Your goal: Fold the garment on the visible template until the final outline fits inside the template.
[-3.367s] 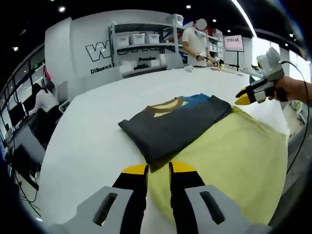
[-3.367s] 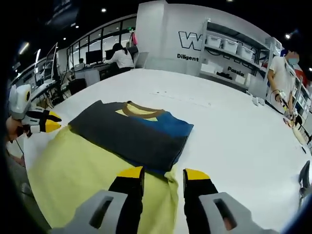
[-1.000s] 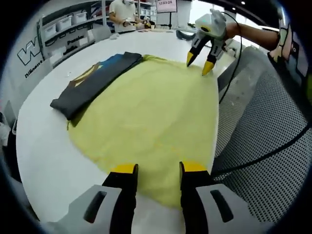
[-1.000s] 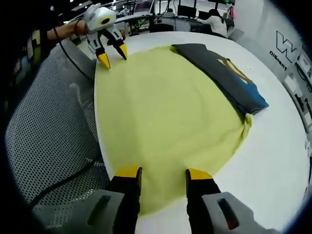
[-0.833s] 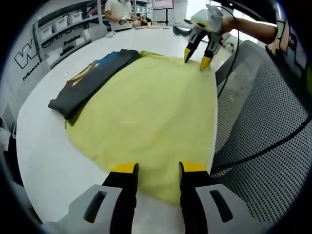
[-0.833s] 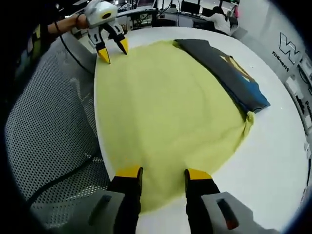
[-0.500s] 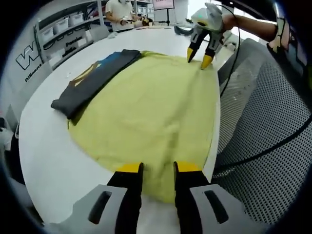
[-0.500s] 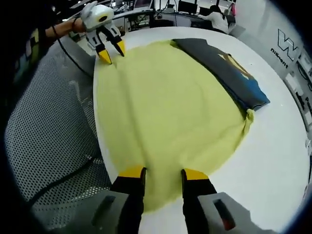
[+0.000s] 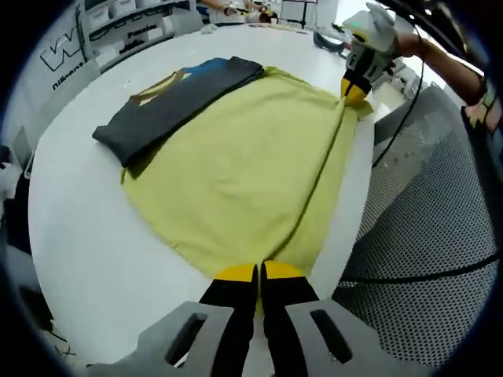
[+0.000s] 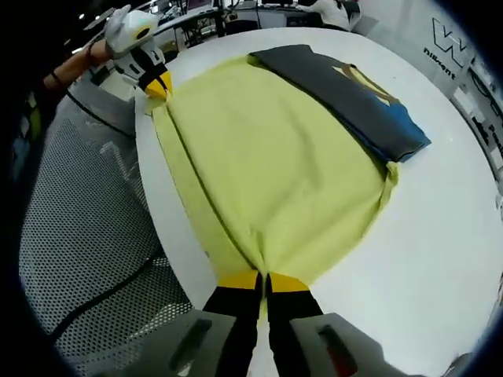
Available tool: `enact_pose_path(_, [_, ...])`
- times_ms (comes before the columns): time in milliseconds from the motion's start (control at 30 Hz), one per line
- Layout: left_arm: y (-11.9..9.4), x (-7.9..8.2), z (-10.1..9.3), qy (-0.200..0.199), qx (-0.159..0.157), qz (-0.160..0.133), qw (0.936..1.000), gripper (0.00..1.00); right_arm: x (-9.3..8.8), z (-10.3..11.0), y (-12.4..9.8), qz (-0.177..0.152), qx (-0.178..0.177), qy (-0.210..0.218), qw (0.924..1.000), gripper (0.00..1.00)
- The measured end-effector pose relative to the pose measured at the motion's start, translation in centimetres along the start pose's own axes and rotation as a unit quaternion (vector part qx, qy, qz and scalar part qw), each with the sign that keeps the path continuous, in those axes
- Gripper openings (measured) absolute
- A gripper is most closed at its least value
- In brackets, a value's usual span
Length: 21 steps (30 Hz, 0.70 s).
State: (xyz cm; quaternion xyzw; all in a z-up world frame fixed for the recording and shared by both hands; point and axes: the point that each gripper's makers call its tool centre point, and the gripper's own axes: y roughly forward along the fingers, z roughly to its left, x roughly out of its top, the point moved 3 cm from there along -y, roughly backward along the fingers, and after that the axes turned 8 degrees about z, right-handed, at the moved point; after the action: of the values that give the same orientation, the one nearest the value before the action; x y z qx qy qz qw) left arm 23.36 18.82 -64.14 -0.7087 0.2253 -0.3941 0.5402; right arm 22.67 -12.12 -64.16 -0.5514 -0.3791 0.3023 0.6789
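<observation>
On 1 table (image 9: 78, 236): 1 shirt (image 9: 177, 98), 1 yellow cloth (image 9: 244, 173).

white table (image 9: 94, 228) carries a yellow template cloth (image 9: 236, 173), folded dark garment (image 9: 173, 98) partly overlapping it.

Both grippers have closed since half a second ago: the left gripper (image 9: 259, 272) and the right gripper (image 10: 265, 279) each now pinch a corner of the yellow template cloth (image 9: 244, 165) at the table's near edge, and a raised ridge, seemingly lifted fabric, runs between them.
</observation>
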Motion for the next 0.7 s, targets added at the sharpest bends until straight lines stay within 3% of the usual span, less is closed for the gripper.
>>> enact_pose_path(233, [-2.2,-0.4,-1.5,-0.058,-0.052,0.029,0.9965,0.0,-0.8,2.0,-2.0,0.037,0.058,0.003,0.9976,0.0])
enact_pose_path(367, [-3.4,-1.1,-2.7,-0.026,-0.056,0.061,0.9962,0.0,-0.8,3.6,-3.4,0.041,0.09,-0.016,0.995,0.0])
enact_pose_path(633, [-4.7,-1.8,-4.7,-0.038,-0.093,0.1,0.9899,0.0,-1.7,5.6,-5.0,0.085,0.124,0.001,0.9886,0.0])
enact_pose_path(700, [-5.0,-1.9,-4.8,-0.043,-0.092,0.103,0.9894,0.0,-1.6,5.9,-5.5,0.084,0.125,0.001,0.9887,0.0])
